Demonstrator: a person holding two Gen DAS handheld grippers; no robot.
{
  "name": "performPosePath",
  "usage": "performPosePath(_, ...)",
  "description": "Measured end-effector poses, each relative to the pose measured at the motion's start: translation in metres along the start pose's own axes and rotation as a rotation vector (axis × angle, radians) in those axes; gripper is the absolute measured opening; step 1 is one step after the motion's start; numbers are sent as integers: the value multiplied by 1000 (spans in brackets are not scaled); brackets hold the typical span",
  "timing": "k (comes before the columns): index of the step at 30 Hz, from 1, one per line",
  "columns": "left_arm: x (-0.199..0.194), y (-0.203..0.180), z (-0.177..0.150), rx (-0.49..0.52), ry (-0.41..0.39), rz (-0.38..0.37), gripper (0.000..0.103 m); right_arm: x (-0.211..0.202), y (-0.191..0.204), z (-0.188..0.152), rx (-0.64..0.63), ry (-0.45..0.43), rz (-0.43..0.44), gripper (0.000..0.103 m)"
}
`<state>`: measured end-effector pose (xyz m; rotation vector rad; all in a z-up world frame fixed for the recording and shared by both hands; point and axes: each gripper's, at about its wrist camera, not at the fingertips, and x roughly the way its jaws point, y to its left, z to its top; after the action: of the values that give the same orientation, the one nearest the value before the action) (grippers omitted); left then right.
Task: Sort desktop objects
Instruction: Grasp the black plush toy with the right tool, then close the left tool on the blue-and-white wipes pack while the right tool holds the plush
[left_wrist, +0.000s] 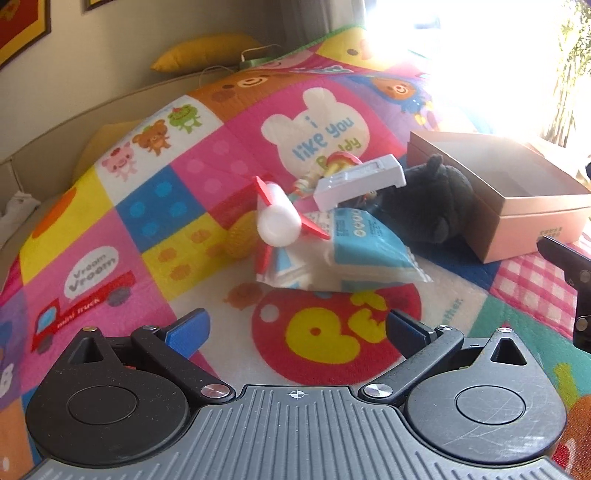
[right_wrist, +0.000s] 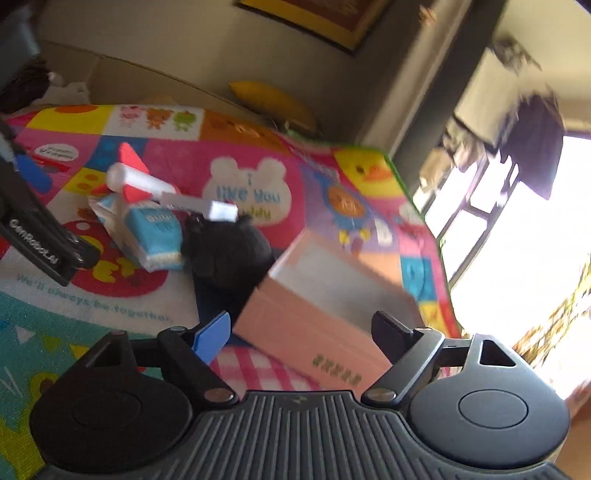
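Observation:
A heap of objects lies on a colourful play mat (left_wrist: 155, 206): a white rocket toy with red fins (left_wrist: 279, 218), a blue and white packet (left_wrist: 347, 254), a white plastic bracket (left_wrist: 360, 179), a black plush toy (left_wrist: 436, 201) and a yellow ball (left_wrist: 240, 234). An open pink cardboard box (left_wrist: 517, 199) stands to their right. My left gripper (left_wrist: 295, 332) is open and empty, just short of the packet. My right gripper (right_wrist: 301, 332) is open and empty, over the near wall of the box (right_wrist: 317, 332). The right view also shows the rocket (right_wrist: 129, 177), packet (right_wrist: 155, 236) and plush (right_wrist: 229, 254).
A beige bed frame (left_wrist: 92, 107) and yellow pillows (left_wrist: 207, 50) border the mat at the back. A bright window (right_wrist: 517, 240) is at the right. The left gripper's body (right_wrist: 33, 236) shows at the left of the right view.

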<state>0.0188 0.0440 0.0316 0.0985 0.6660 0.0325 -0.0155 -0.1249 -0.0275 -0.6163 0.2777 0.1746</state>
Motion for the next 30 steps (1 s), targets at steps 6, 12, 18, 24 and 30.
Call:
performPosePath(6, 6, 23, 0, -46, 27, -24, 103, 54, 39, 48, -262, -55, 77, 78)
performPosePath(12, 10, 39, -2, -87, 41, -25, 103, 115, 69, 50, -386, 43, 155, 77)
performPosePath(18, 15, 48, 3, -144, 37, -5, 103, 102, 65, 53, -326, 36, 158, 59)
performPosePath(24, 11, 33, 6, -114, 33, -62, 103, 37, -12, 47, 173, 128, 361, 59)
performPosePath(30, 7, -8, 4, -14, 7, -124, 103, 14, -77, -32, 652, 313, 452, 63)
